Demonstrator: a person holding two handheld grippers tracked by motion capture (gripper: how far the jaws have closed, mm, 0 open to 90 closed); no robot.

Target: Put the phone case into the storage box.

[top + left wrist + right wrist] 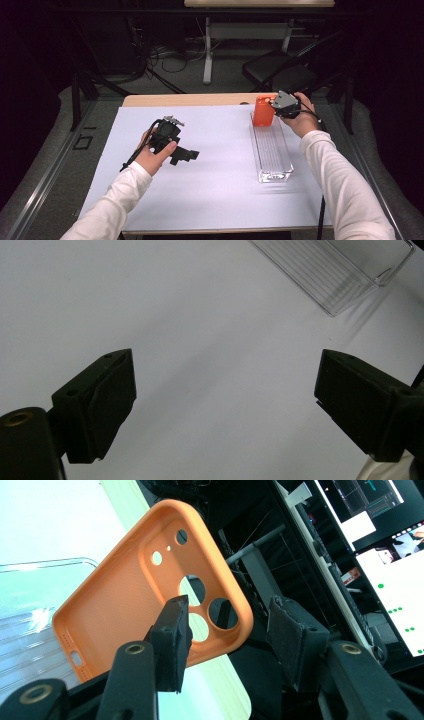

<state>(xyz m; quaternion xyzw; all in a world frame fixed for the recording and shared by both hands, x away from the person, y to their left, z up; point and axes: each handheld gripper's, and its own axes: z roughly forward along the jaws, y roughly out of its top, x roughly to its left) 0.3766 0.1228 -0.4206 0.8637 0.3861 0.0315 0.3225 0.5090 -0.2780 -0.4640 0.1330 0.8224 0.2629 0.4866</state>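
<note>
the orange phone case [150, 600] stands tilted at the far end of the clear tray [272, 150], leaning there with its camera cut-outs up. the right gripper [227, 630] has its jaws apart: one pad sits in front of the case's edge, the other is clear of it. draw it back straight from the tray so neither pad drags the case over. the left gripper [225, 405], jaws wide with nothing between them, waits well left of the tray.
</note>
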